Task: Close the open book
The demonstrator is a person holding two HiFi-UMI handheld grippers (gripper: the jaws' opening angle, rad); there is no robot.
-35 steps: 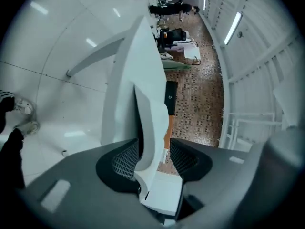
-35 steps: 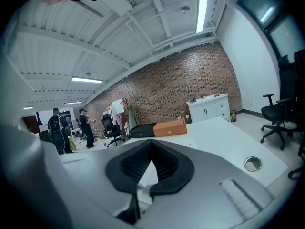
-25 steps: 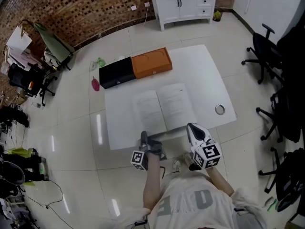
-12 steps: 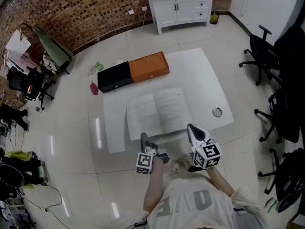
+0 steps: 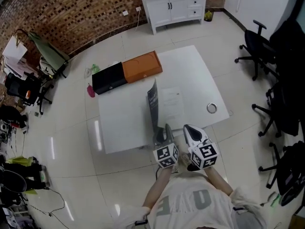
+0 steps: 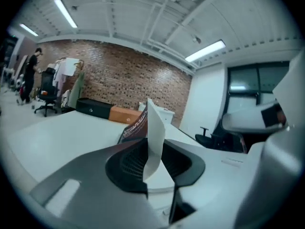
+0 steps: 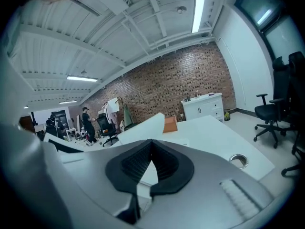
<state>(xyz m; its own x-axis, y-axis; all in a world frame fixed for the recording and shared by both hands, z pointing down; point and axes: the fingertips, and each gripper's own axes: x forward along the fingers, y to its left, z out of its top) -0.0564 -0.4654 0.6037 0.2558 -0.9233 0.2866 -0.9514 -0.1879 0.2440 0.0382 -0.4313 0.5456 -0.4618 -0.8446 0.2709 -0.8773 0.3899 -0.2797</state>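
Note:
The book lies on the white table with its right page flat and its left half standing upright, dark cover facing left. My left gripper is at the book's near edge, rolled on its side. In the left gripper view its jaws are closing on the raised pages, whose sheet runs up between the pads. My right gripper hovers just right of it over the table's near edge, shut and empty. From the right gripper view the raised half shows ahead.
An orange box and a black box sit end to end at the table's far left. A round cable hole is near the right edge. Office chairs stand to the right, a white cabinet beyond.
The book's left half went from flat to upright. My left gripper closed on it, rolled and swung up and to the right. My right gripper stayed put.

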